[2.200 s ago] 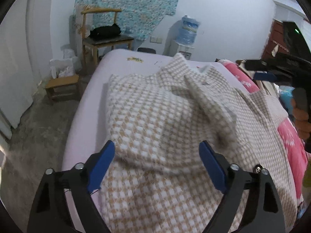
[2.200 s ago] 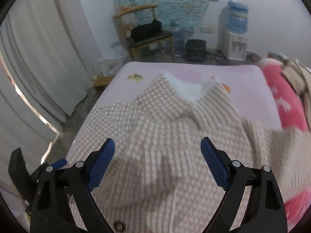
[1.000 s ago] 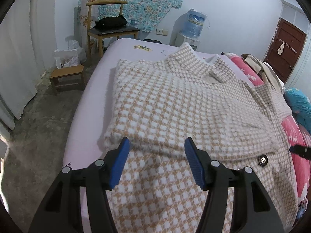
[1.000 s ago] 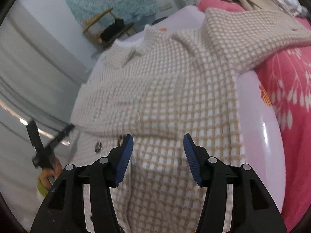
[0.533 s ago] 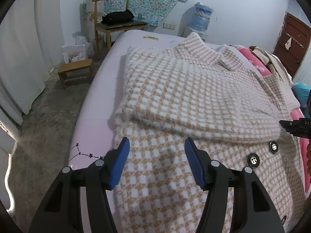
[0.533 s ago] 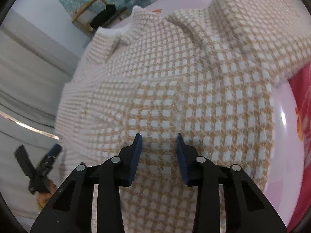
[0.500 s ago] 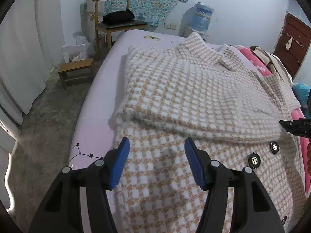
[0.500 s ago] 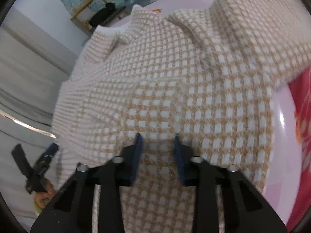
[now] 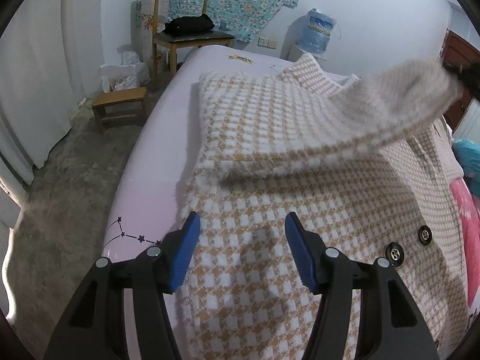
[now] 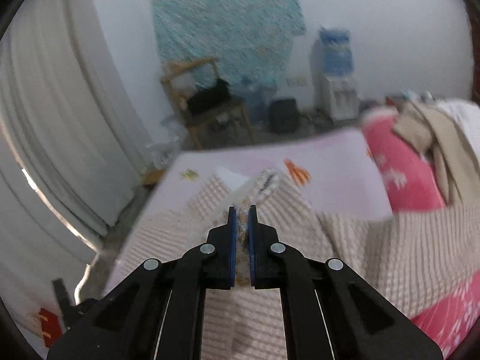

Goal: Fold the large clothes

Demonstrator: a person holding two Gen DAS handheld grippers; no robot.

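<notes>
A beige and white houndstooth coat (image 9: pixel 270 138) lies spread on a pale pink bed (image 9: pixel 144 174). My left gripper (image 9: pixel 240 246) hangs open just above the coat's near hem, with nothing between its blue pads. My right gripper (image 10: pixel 240 210) is shut on a pinch of the coat's fabric (image 10: pixel 243 225) and holds it up off the bed. In the left wrist view that lifted part of the coat (image 9: pixel 390 102) arches, blurred, over the body of the coat toward a dark shape at the upper right edge. Two dark buttons (image 9: pixel 394 252) show near the right side.
A wooden chair (image 9: pixel 186 39) with a black bag, a low stool (image 9: pixel 120 105) and a water dispenser (image 9: pixel 318 33) stand beyond the bed. A pink flowered blanket (image 10: pixel 405 180) with piled clothes lies along the bed's right side. Bare concrete floor lies to the left.
My right gripper has closed on the coat and lifted that part up and across, so a fold now hangs raised over the coat. The left gripper has stayed open and nearly still.
</notes>
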